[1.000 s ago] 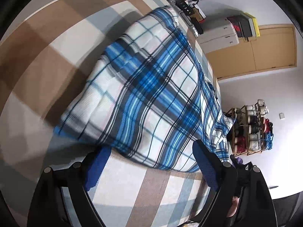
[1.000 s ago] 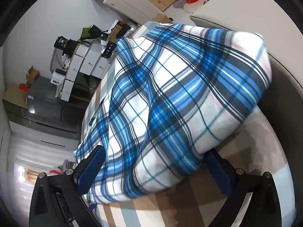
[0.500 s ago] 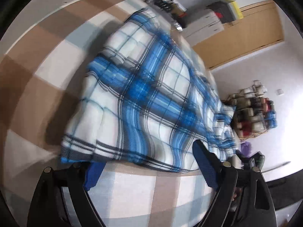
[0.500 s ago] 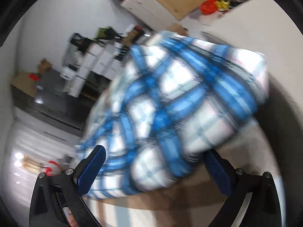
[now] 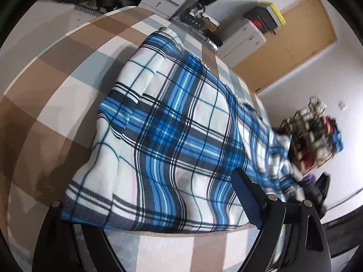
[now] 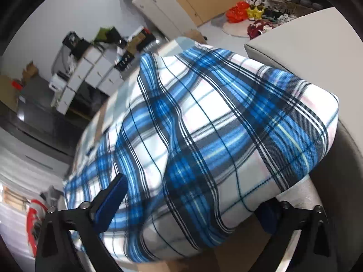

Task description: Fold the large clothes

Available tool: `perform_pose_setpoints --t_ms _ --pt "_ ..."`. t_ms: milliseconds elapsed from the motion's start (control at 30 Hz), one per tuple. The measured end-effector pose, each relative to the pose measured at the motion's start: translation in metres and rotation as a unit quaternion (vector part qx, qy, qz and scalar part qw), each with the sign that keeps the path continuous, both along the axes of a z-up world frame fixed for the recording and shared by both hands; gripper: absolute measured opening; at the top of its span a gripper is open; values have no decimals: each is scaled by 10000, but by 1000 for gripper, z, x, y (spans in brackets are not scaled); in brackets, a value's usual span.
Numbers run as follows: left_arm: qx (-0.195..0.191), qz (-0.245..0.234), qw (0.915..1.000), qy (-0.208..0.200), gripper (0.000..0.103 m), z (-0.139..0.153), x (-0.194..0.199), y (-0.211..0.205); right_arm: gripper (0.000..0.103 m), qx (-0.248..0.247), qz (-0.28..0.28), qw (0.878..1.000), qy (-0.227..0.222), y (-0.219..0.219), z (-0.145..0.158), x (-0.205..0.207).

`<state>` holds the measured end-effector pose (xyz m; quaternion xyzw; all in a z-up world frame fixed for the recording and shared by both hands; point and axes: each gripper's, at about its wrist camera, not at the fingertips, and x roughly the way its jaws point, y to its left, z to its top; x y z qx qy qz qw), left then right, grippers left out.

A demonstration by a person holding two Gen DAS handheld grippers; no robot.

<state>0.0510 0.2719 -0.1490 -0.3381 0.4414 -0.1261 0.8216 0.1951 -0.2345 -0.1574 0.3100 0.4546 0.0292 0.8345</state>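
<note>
1. Between my right gripper's (image 6: 188,206) two blue-padded fingers (image 6: 111,201) sits the near folded corner of one plaid blanket (image 6: 204,136). The jaws have just been closing around it; the left pad lies against the cloth, the right pad is half hidden under the fold, so I cannot tell whether they press it yet.
2. On my left gripper (image 5: 149,206) the two fingers stand spread wide. The right pad (image 5: 247,201), blue and finely textured, rests over the blanket's (image 5: 177,140) near hem; the left finger is covered by the hem's corner, and nothing is pinched.
3. One blanket in all: soft fleece, white ground crossed by blue, black and pale stripes, folded into a thick, rounded, puffy slab with wavy creases.
4. It lies on one checked bedcover (image 5: 68,86) of brown, grey and white squares, its hem just ahead of my left fingers and stretching away to the right.
5. Beyond it stand white drawer units (image 5: 240,38) with clutter on top, a wooden door (image 5: 292,43), and one blurred shoe rack (image 5: 315,136).
6. In the right view, a pale padded headboard (image 6: 306,36) sits past the blanket's far corner.
</note>
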Motion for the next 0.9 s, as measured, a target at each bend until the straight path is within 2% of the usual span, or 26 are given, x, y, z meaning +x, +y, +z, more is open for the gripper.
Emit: perform_pose_setpoints --t_ms 33,67,100,133,167,233,400,633,833,900 --pt "-96 18 10000 12 84 -1 0 3 49 104 16 9999 -10 -1 -3 -1" --pt "-184 86 9998 62 70 -3 1 6 18 94 -35 9999 17 -2 -5 -3" --pt "-264 169 9993 223 36 -7 2 12 13 95 -106 9999 -16 -3 -6 -7" --pt "-77 292 9988 379 17 -9 3 14 11 163 -171 9996 -149 -4 -6 -12" --pt "29 390 9983 422 5 -11 2 19 6 153 -167 9995 -202 -3 -5 -15" --pt "-235 496 9975 435 3 -15 0 28 6 114 -128 9995 -246 0 -4 -20" --pt "149 581 9982 96 0 7 -12 34 5 39 -61 9995 -310 12 4 -42" --pt "544 873 9944 244 0 0 -26 43 5 -98 17 9998 -179 25 10 -81" --pt "203 916 9947 419 0 0 -70 60 5 -88 115 9999 0 28 13 -111" --pt "238 845 9950 477 0 2 -84 64 5 72 196 9997 162 25 7 -117"
